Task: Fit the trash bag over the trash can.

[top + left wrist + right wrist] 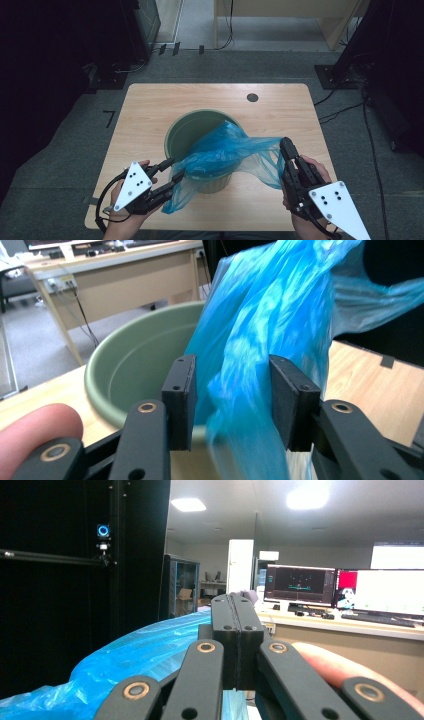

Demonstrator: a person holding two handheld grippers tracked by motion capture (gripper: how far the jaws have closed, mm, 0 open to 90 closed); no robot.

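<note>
A green bucket (172, 132) stands in the middle of the wooden table (145, 105). A blue plastic bag (220, 150) hangs half inside it and spills over its near rim. My left gripper (172, 170) reaches in from the lower left. In the left gripper view its jaws (232, 375) stand apart with a loose fold of the bag (260, 315) between them, in front of the bucket's rim (115, 385). My right gripper (286, 145) is shut on the bag's right edge and holds it stretched away from the bucket. Its jaws (237, 600) are pressed together above the blue film (125, 655).
A round cable hole (252, 97) sits near the table's far edge. Beyond the table are a light wooden desk (280, 15), floor cables and dark stands at both sides. A desk with monitors (350, 587) shows in the right gripper view.
</note>
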